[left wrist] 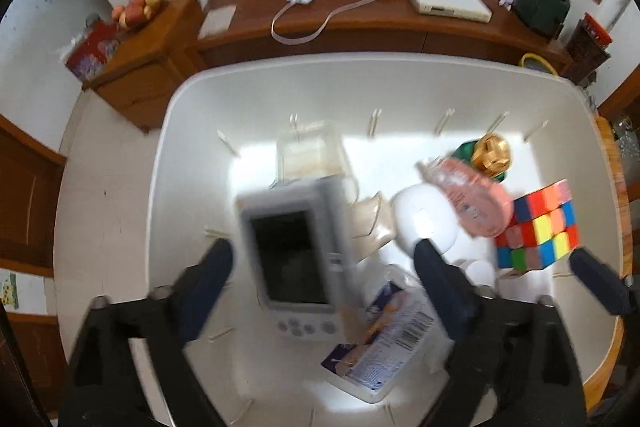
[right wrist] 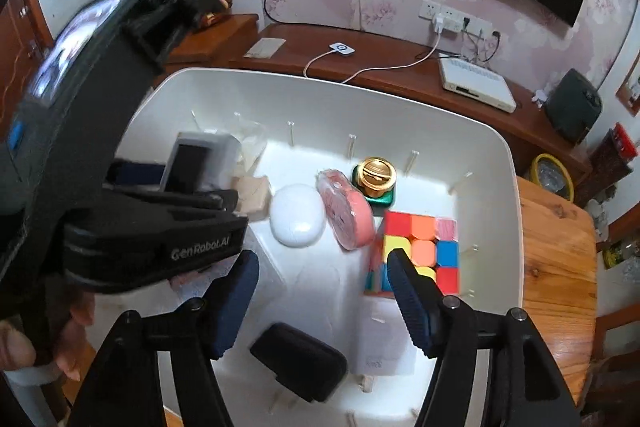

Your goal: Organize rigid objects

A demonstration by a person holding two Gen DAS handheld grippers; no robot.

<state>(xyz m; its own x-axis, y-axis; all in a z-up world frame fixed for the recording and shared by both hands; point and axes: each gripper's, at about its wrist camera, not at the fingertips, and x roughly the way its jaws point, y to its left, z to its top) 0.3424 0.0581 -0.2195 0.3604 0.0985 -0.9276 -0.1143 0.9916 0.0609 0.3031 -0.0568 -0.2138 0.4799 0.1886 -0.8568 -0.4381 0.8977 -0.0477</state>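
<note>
Bin: big white plastic tub [left wrist: 188, 155] with rounded corners and thin slots along its inner walls; everything I am sorting lies inside it. It sits on a pale surface in front of a dark wooden sideboard [left wrist: 360, 7].
My left claw [left wrist: 322, 269]: jaws spread wide, blue pads well apart, pointing steeply down into the tub. Nothing pinched.
Grey device: flat grey plastic handheld with a dark screen and round buttons [left wrist: 294, 255], blurred in the left view, lying between my left pads without either pad pressing it. In the right view it shows near the tub's far left corner [right wrist: 192, 167], partly behind the left claw.
My right claw [right wrist: 320, 277]: jaws partly spread, holding nothing. One finger [right wrist: 412, 301] overlaps the cube in the picture; I cannot tell whether it touches.
Cube: multicoloured plastic puzzle cube [right wrist: 424, 251], against the tub's right wall.
Black case: small black rounded pouch [right wrist: 300, 359] on the tub floor, below and between my right pads.
White pebble: smooth white oval plastic case [right wrist: 296, 221], mid-floor.
Pink disc: round pink plastic-wrapped disc [right wrist: 346, 215], tilted, leaning between the white pebble and the cube.
Gold tin: small round gold metal tin on a green base [right wrist: 376, 177], just behind the pink disc.
Printed packet: flat blue-and-white printed packet [left wrist: 384, 335], on the floor near my left claw.
</note>
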